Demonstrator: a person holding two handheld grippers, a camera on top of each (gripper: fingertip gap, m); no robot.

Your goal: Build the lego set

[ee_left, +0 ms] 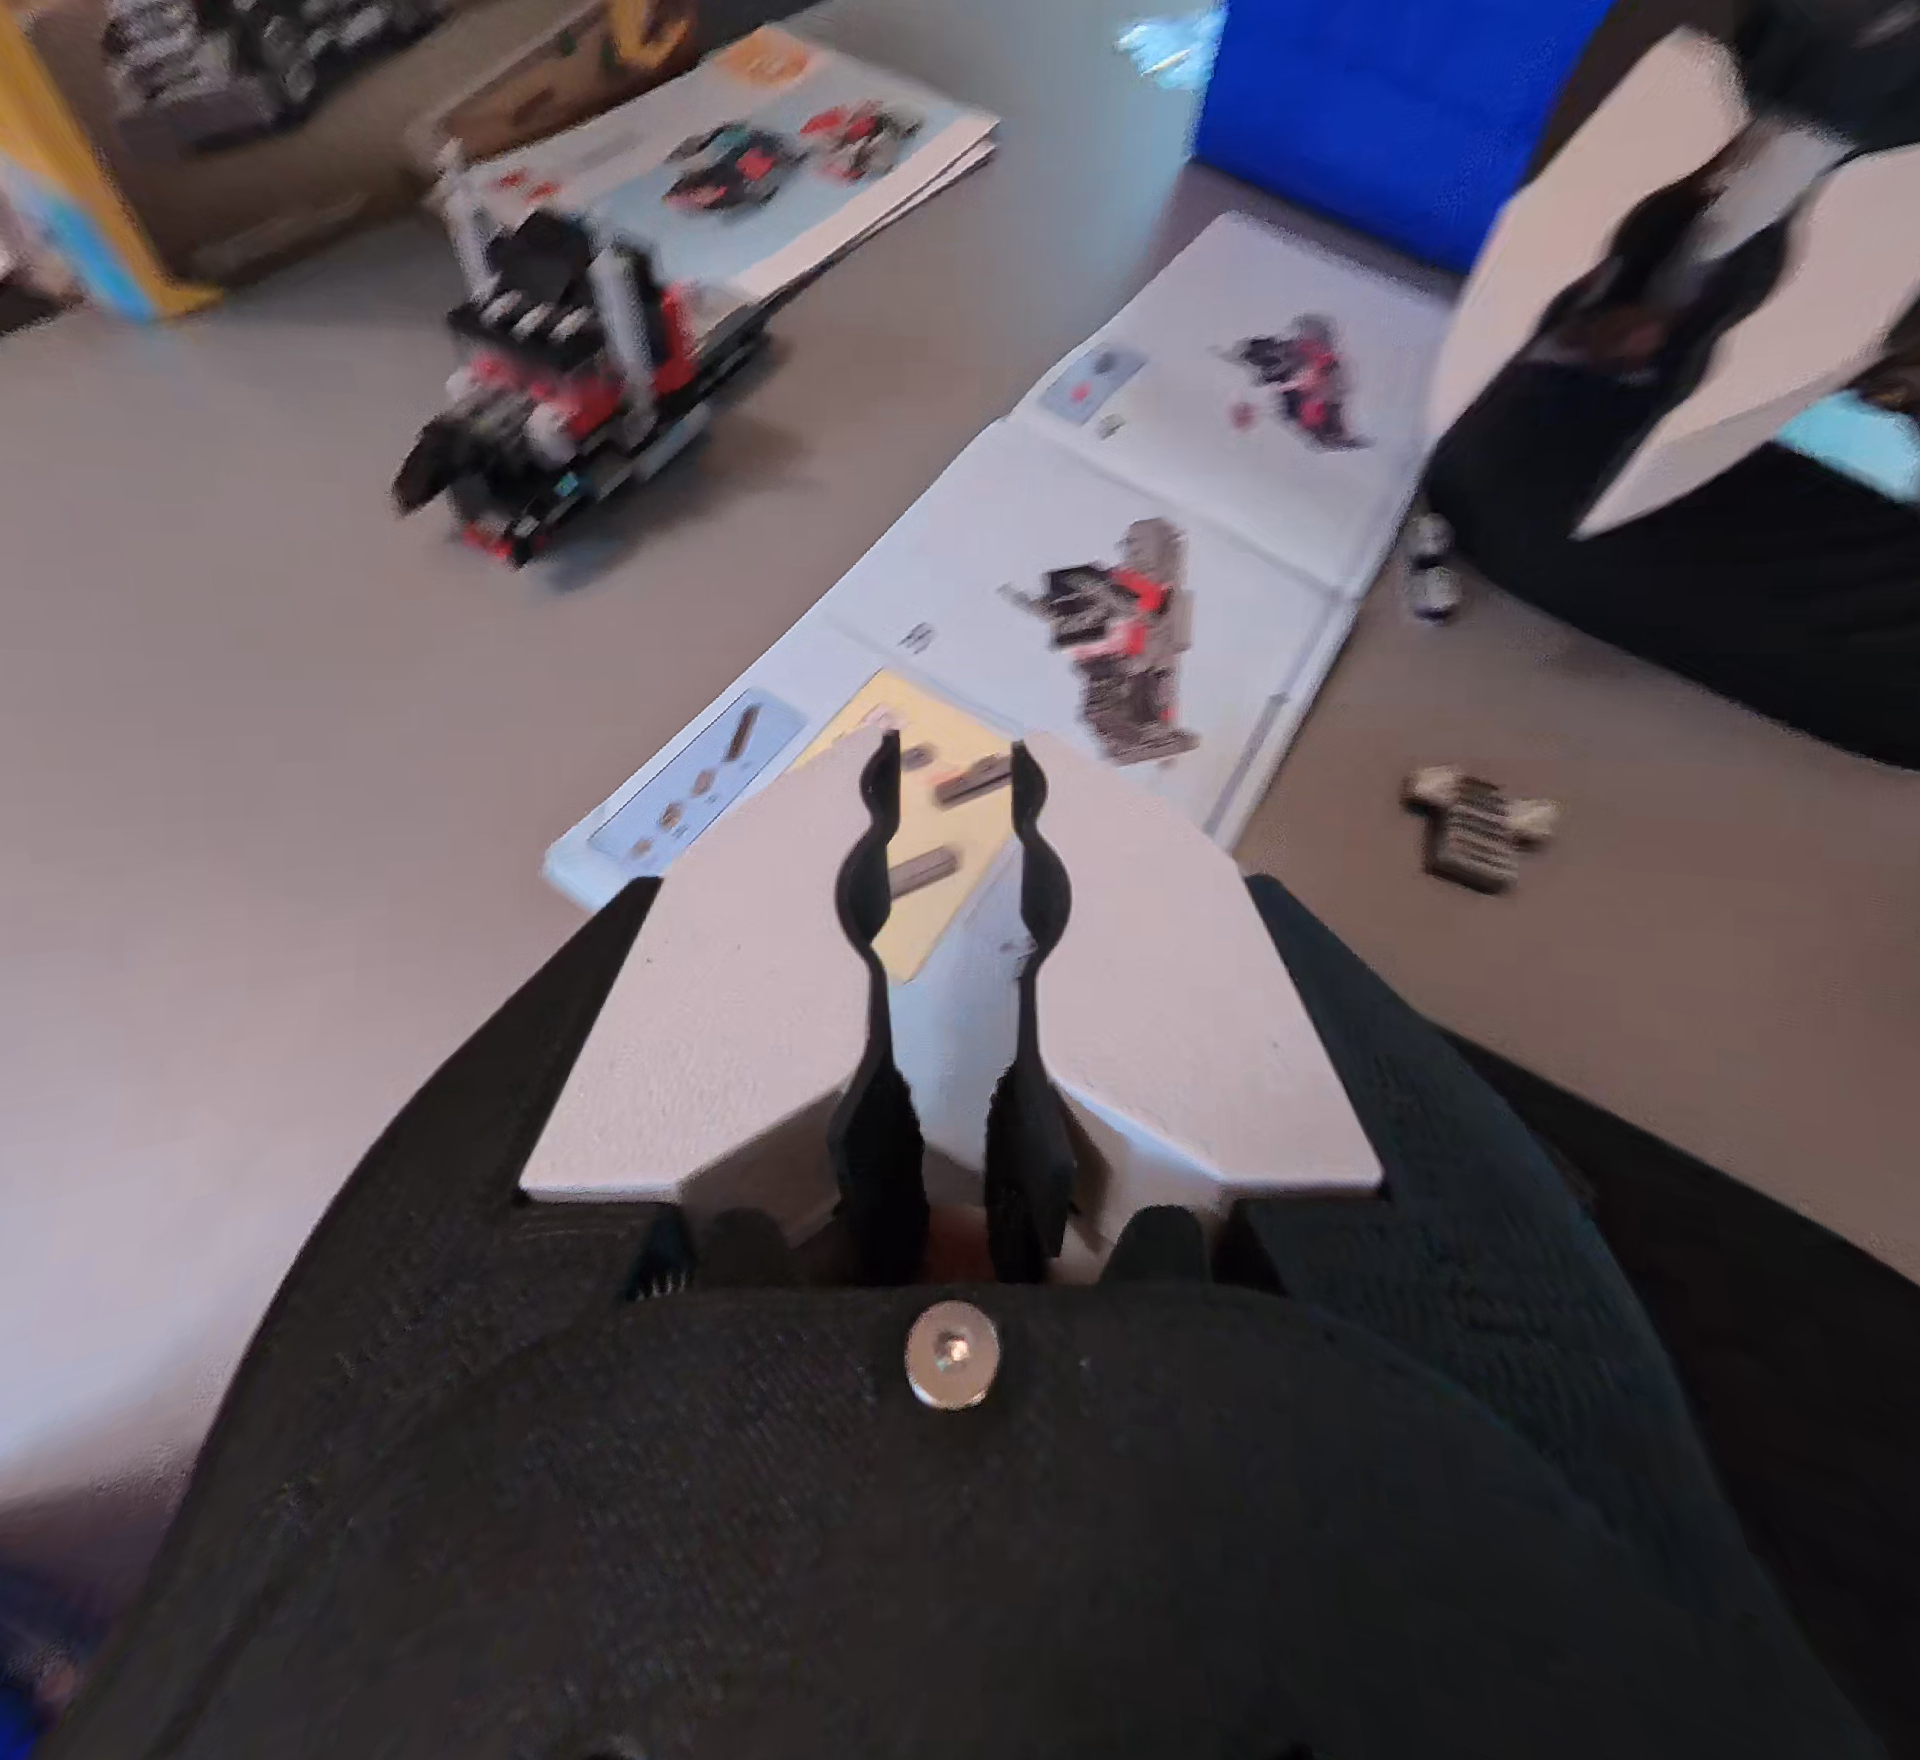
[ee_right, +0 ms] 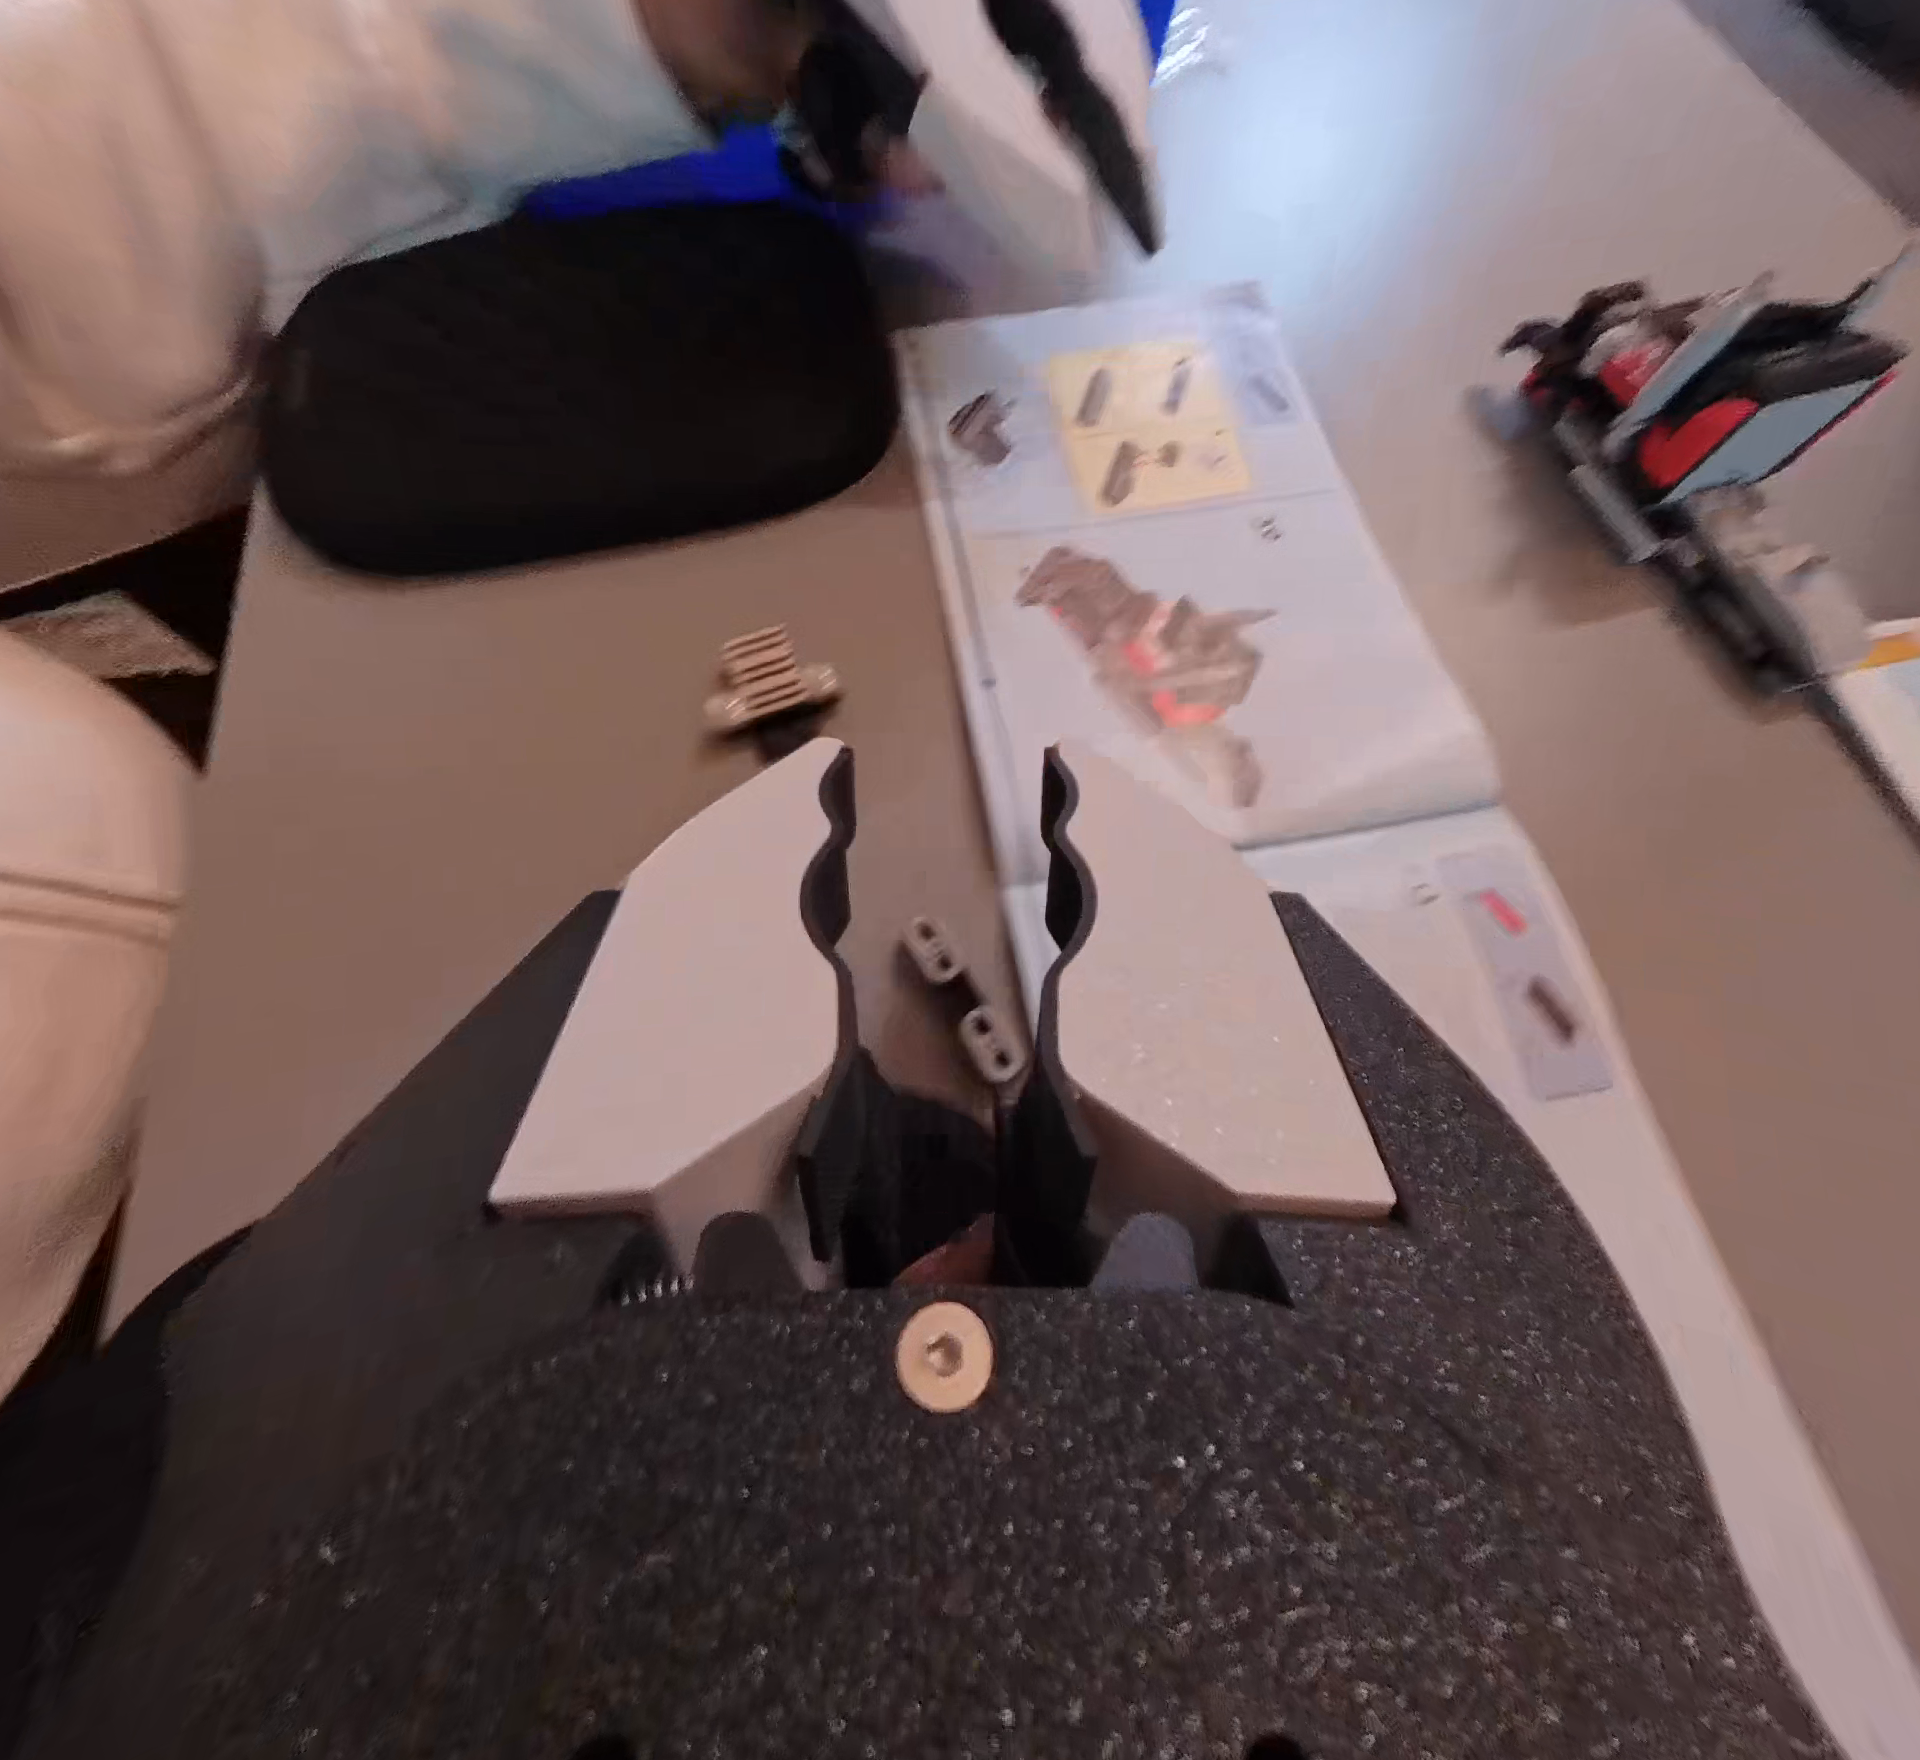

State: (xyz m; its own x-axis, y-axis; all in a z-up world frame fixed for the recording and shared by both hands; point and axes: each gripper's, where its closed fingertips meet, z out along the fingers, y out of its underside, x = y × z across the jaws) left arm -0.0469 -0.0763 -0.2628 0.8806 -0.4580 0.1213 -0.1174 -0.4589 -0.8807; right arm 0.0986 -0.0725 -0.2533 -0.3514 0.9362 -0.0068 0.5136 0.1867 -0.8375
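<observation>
Both grippers hang above the grey worktop with nothing between their fingers. The left gripper has its fingers parted by a narrow gap and points over the near corner of the open instruction booklet. The right gripper is also open, a little wider, over bare worktop just beside the booklet's edge, with two small grey lego pieces lying on the surface below its gap. A ribbed grey lego piece lies alone just beyond its tips, near a black pouch. The half-built red and black lego model stands well apart on the far side of the booklet, by a stack of closed booklets and the set's box. A blue bin sits behind.
</observation>
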